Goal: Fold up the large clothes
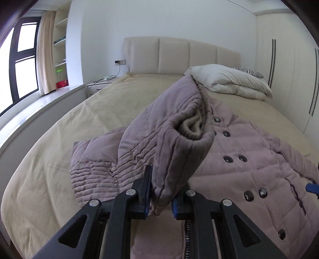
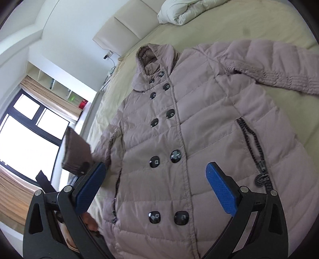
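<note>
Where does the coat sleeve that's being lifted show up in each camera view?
Left wrist view: the sleeve fills the centre, its cuff edge pinched in the left gripper.
Right wrist view: the sleeve is at the left edge, dark against the window.
Shared landmark: the white pillow at the bed's head.

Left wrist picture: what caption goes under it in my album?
Left gripper, jaws shut on the cuff of a mauve quilted coat's sleeve, lifting it over a beige bed.
</note>
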The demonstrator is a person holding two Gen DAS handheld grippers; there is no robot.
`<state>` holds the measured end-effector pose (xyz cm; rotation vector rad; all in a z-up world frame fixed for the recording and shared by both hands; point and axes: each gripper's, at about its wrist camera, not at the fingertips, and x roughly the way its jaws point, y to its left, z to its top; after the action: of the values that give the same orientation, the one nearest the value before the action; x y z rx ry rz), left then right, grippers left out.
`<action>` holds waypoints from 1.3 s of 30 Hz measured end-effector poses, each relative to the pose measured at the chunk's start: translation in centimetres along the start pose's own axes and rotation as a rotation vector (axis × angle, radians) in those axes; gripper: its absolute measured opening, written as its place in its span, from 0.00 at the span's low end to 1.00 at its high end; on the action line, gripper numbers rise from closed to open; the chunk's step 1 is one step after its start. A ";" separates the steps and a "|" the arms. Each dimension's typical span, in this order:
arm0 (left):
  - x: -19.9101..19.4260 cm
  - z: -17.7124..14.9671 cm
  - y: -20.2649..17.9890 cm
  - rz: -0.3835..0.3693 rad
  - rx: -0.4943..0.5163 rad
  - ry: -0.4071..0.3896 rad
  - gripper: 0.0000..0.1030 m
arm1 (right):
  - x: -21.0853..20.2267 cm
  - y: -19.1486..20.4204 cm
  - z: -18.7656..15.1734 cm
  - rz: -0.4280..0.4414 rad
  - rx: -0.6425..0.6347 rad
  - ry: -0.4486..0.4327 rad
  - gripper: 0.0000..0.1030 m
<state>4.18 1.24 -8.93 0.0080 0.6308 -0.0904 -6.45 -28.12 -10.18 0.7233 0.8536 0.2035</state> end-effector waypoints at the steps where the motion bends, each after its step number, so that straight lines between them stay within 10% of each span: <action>1: 0.1 -0.5 -0.9 -0.009 0.026 0.008 0.17 | 0.8 -0.1 0.4 0.043 0.015 0.034 0.99; 12: 0.6 -2.8 -3.7 0.018 0.206 0.051 0.17 | 12.1 8.9 3.6 0.317 -0.058 0.333 0.99; 18: 0.6 -3.4 -4.0 0.025 0.235 0.051 0.18 | 17.2 12.7 3.4 0.322 -0.083 0.466 0.91; 24: 0.9 -3.4 -3.4 0.010 0.216 0.056 0.23 | 21.7 13.5 2.6 0.288 -0.111 0.590 0.35; 31: -0.3 -3.7 -0.8 0.010 0.102 0.027 0.69 | 19.6 15.2 5.7 0.247 -0.211 0.487 0.17; 39: 2.6 -1.4 5.1 -0.075 -0.320 0.087 0.79 | 9.1 23.9 14.9 0.366 -0.311 0.235 0.16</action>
<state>5.89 6.14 -11.73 -0.3230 0.7266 -0.0610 13.40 -13.74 6.43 0.5633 0.8811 0.7448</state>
